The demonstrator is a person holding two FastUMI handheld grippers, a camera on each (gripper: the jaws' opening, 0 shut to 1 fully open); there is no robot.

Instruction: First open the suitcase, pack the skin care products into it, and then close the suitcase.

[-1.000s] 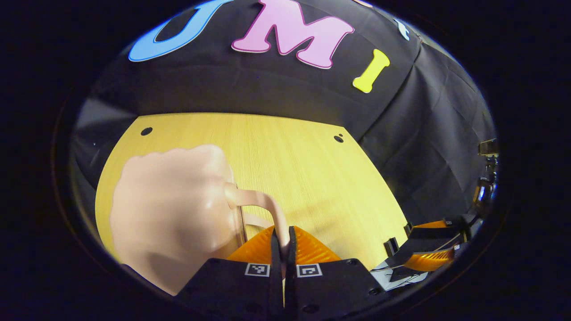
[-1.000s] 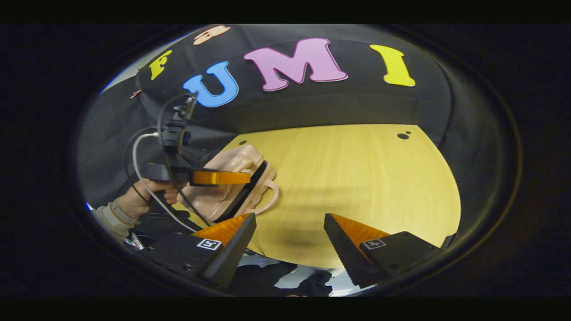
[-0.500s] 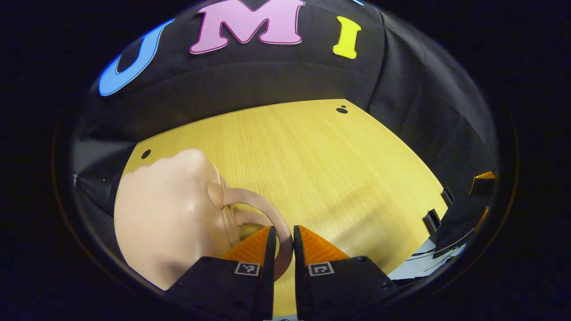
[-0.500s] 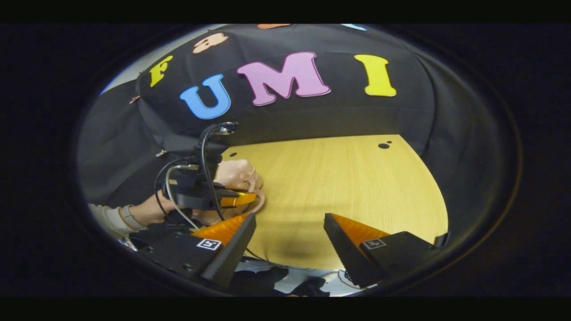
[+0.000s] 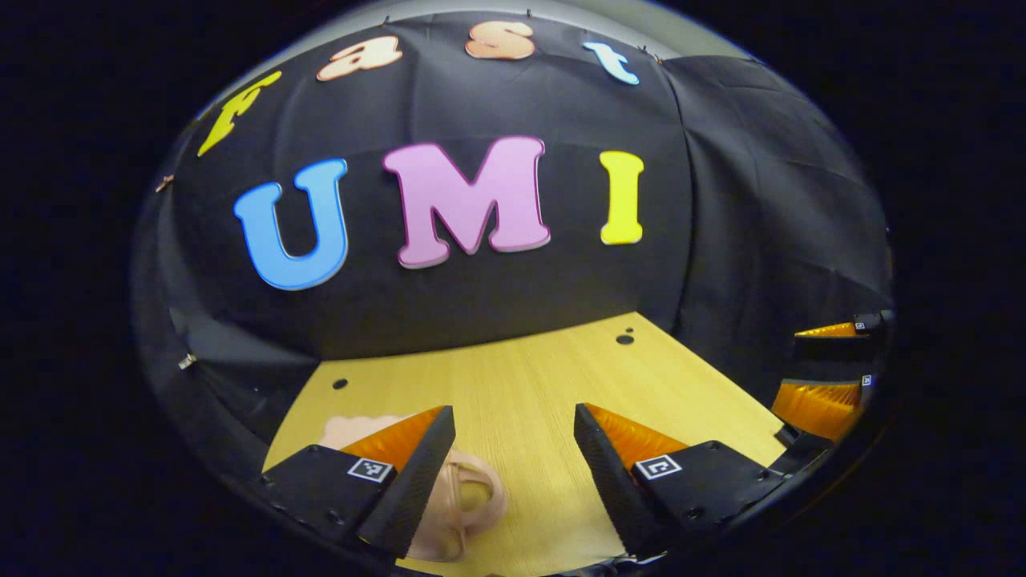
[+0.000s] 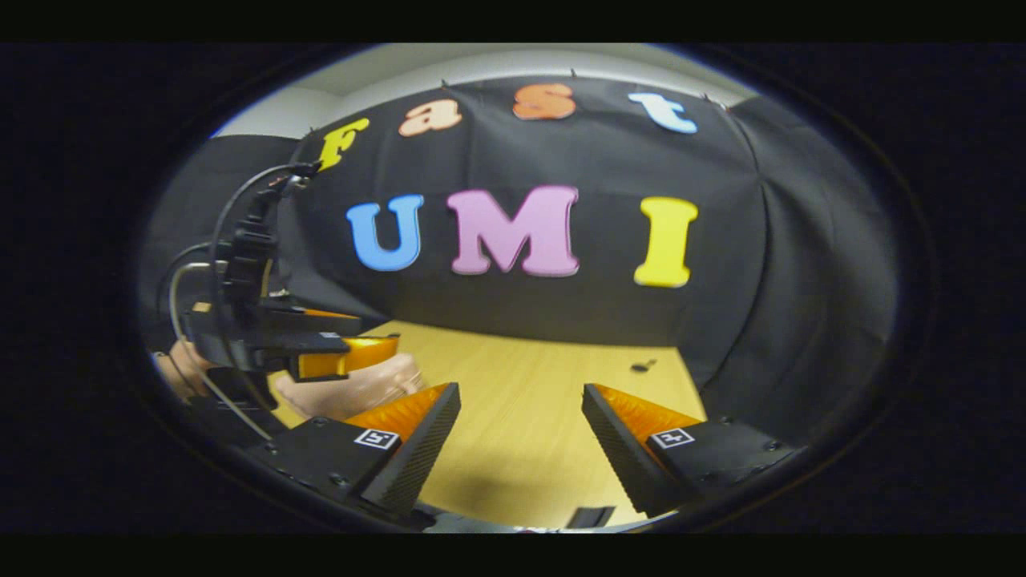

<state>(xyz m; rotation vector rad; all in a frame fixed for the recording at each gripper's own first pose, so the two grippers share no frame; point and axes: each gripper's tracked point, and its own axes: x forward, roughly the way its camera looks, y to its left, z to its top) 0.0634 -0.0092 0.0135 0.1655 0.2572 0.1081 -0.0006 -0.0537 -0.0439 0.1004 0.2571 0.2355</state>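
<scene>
Left tool (image 5: pixel 513 449): its two fingers stand wide apart with nothing between them, raised above the tabletop and facing the booth's cloth wall.
Right tool (image 6: pixel 521 433): fingers spread wide as well, nothing held, bare tabletop showing through the gap.
Suitcase (image 5: pixel 461 501): a small pale pink case lying on the tabletop low down beside the left tool's left finger, partly hidden behind it; its looped handle curves out toward the gap between the fingers and touches neither of them. In the right gripper view the same case (image 6: pixel 353 389) sits on the tabletop beyond the right tool's left finger, just below the left tool. Whether its lid is fully closed I cannot tell from here.
Tabletop (image 5: pixel 521 377): light wood grain, with small dark holes near its far corners; it runs ahead of both tools up to the cloth wall.
Left tool in the right gripper view (image 6: pixel 353 357): off to the left, held level above the case, cables looping up from its body.
Right tool in the left gripper view (image 5: pixel 826 365): at the far right edge, fingers parted.
Hand (image 6: pixel 172 373): partly seen behind the left tool's body, gripping it.
</scene>
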